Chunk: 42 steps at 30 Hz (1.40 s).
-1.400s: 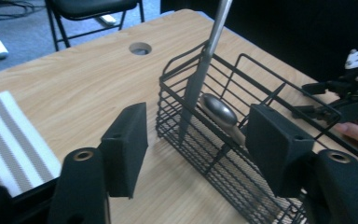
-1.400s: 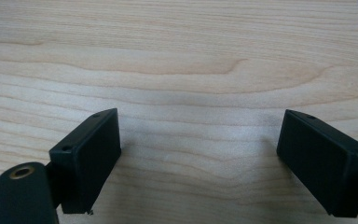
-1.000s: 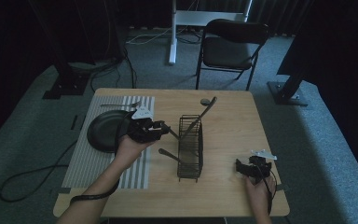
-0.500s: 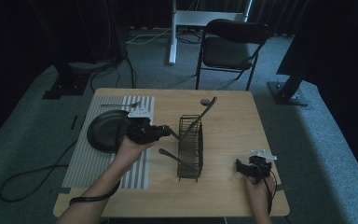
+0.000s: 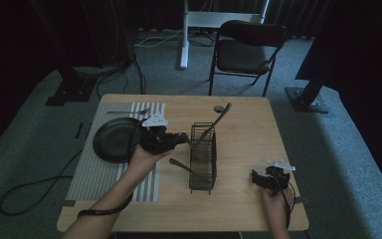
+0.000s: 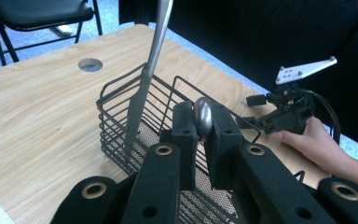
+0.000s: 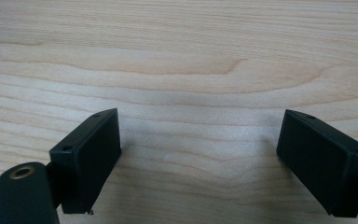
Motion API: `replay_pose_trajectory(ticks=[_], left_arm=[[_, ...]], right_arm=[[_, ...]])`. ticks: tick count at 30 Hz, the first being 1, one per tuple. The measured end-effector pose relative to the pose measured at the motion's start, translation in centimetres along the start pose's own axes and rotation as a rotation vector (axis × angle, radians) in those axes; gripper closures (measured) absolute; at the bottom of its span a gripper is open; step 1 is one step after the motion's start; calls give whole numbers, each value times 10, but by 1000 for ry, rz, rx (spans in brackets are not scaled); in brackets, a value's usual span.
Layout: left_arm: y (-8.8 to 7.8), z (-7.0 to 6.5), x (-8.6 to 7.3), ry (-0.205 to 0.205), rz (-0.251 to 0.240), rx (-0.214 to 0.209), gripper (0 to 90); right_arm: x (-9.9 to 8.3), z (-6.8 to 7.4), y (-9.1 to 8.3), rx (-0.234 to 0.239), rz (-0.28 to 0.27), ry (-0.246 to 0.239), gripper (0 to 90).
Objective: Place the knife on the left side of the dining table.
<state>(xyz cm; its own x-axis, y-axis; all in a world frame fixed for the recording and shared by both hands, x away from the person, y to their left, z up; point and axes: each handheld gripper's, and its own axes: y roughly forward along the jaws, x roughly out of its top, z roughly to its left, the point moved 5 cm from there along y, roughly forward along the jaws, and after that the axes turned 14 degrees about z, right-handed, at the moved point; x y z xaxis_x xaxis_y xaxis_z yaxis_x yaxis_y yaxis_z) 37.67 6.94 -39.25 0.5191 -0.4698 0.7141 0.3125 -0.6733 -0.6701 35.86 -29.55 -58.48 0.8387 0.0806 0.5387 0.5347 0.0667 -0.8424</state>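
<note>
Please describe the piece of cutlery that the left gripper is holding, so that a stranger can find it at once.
Start at the black wire basket in the middle of the wooden table. At its left side, the left gripper clamps a rounded metal handle end. Unlike the knife standing tall in the basket, it sits low between black pads.

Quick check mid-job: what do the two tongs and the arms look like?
Both tongs are black, with flat rectangular padded jaws, brass-ringed holes on the linkage and a pale three-cornered plate on top. A black cable trails from the left one. Forearms bare, no sleeves.
</note>
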Motion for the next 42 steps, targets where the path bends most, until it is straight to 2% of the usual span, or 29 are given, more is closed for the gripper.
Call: replay_pose_trajectory(ticks=[3,11,15,18,21,26,32,38,42], left_arm=[[-2,-1,0,-5,-5,-24,840],[-10,-4,1,-4,-28,-33,839],[-14,-7,2,7,-19,-47,840],[-16,-10,1,17,-15,-39,840],[-21,-11,2,10,-31,-46,840],[-26,-13,4,13,-31,-50,840],[-35,-20,8,22,-38,-56,839],[-53,-27,13,37,-65,-59,839],[-65,-30,15,47,-87,-45,839]], right_arm=[[0,0,0,0,0,0,126],[0,0,0,0,1,1,126],[0,0,0,0,1,0,126],[0,0,0,0,1,0,126],[0,0,0,0,1,1,126],[0,0,0,-1,1,0,126],[0,0,0,1,2,1,126],[0,0,0,0,2,0,126],[0,0,0,0,2,0,126]])
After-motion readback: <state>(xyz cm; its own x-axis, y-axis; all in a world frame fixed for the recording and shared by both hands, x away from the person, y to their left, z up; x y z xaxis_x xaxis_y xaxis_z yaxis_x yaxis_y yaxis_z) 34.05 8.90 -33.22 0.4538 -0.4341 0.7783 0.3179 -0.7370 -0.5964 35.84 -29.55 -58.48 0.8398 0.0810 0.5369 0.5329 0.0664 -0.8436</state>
